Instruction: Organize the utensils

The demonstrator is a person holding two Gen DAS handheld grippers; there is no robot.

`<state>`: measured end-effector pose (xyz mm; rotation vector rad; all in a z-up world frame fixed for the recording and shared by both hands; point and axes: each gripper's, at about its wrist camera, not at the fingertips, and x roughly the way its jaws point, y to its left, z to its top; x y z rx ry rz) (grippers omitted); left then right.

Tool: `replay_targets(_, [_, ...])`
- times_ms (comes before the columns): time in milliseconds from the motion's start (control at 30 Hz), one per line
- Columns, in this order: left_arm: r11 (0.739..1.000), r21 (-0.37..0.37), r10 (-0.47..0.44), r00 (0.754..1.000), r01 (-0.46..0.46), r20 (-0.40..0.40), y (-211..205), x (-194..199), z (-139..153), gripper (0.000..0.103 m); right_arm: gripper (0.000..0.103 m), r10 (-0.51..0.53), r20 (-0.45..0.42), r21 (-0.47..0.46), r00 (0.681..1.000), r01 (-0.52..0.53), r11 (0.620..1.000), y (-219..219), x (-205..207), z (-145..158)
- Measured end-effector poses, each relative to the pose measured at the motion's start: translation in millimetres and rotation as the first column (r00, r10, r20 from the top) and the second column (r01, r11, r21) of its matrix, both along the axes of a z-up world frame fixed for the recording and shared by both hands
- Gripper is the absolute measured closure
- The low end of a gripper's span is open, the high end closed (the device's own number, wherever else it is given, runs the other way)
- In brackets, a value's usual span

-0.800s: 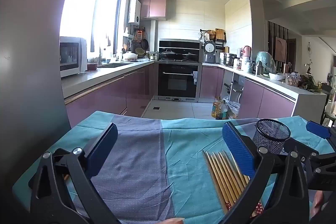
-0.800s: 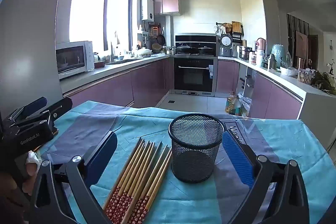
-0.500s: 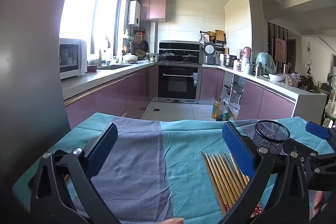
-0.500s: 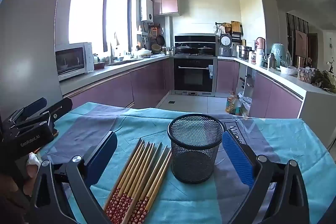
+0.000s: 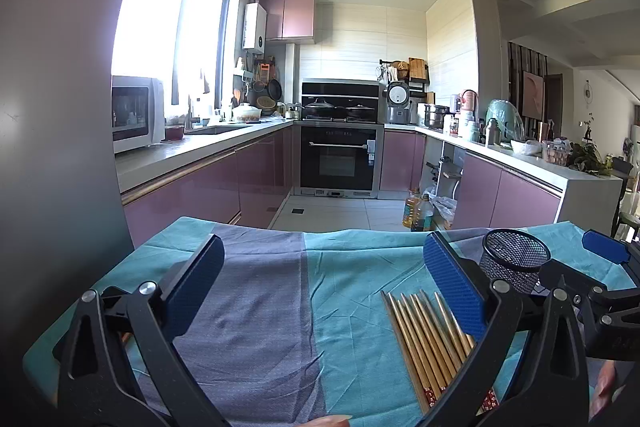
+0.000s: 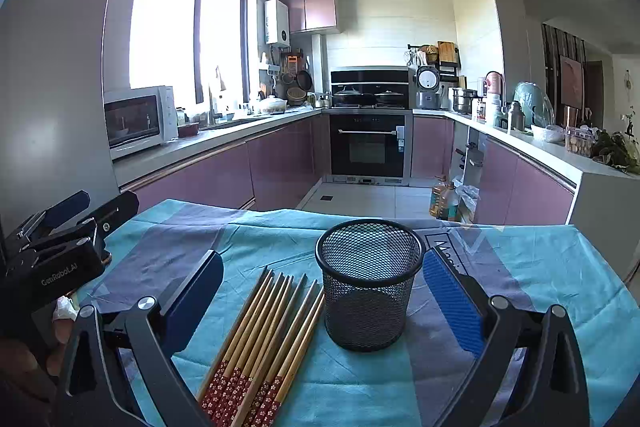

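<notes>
Several wooden chopsticks (image 6: 266, 331) with red patterned ends lie side by side on the teal and grey cloth. A black mesh cup (image 6: 368, 283) stands upright just right of them. My right gripper (image 6: 320, 291) is open and empty, its jaws spanning the chopsticks and the cup from the near side. My left gripper (image 5: 324, 279) is open and empty above bare cloth; the chopsticks (image 5: 424, 339) lie under its right finger and the cup (image 5: 514, 265) stands beyond it.
The table cloth (image 5: 256, 307) ends at a far edge with the kitchen floor beyond. Purple cabinets, an oven (image 6: 368, 147) and a microwave (image 6: 138, 119) stand far behind. The right gripper (image 5: 600, 287) shows at the right of the left wrist view.
Both views have shifted very slightly; the grippers stay open and the chopsticks and cup have not moved.
</notes>
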<state>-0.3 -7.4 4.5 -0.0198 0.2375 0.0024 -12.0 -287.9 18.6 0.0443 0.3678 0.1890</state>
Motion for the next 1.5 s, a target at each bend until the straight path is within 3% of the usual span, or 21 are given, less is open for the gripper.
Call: replay_targets(1500, [1.0, -0.002, -0.016, 1.0, 0.016, -0.007, 0.5, -1.2, -1.1, 0.004, 0.006, -0.021, 0.053, 0.01, 0.998, 0.02, 1.0, -4.0, -5.2, 5.6])
